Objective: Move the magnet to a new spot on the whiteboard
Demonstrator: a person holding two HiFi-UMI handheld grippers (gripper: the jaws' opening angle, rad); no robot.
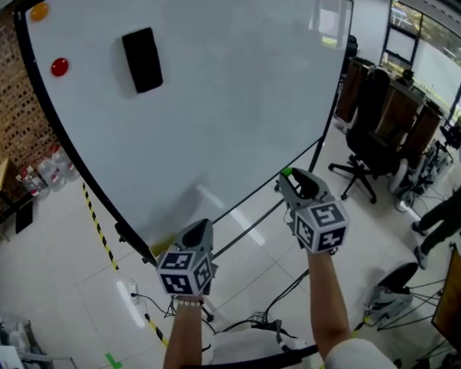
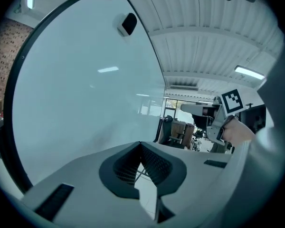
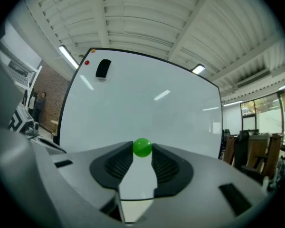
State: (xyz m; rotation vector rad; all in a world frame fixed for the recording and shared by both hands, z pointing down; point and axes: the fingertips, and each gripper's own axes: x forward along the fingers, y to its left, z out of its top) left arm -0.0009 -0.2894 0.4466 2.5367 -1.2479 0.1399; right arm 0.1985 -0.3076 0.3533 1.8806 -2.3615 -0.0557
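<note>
A round green magnet (image 3: 142,147) sits pinched between the tips of my right gripper (image 3: 142,151), which is shut on it. In the head view the green magnet (image 1: 286,172) shows at the tip of the right gripper (image 1: 292,180), near the whiteboard's (image 1: 238,91) lower right edge. My left gripper (image 2: 140,148) is shut with nothing in it; it shows as the left gripper (image 1: 202,227) below the board's bottom edge. High on the board sit a red magnet (image 1: 59,67), an orange magnet (image 1: 38,11) and a black eraser (image 1: 142,60).
The whiteboard stands on a black frame (image 1: 131,233) over a tiled floor. Black office chairs (image 1: 369,141) and desks stand to the right, with a person's legs (image 1: 446,214) at the far right. Yellow-black tape (image 1: 100,233) and cables (image 1: 269,321) lie on the floor.
</note>
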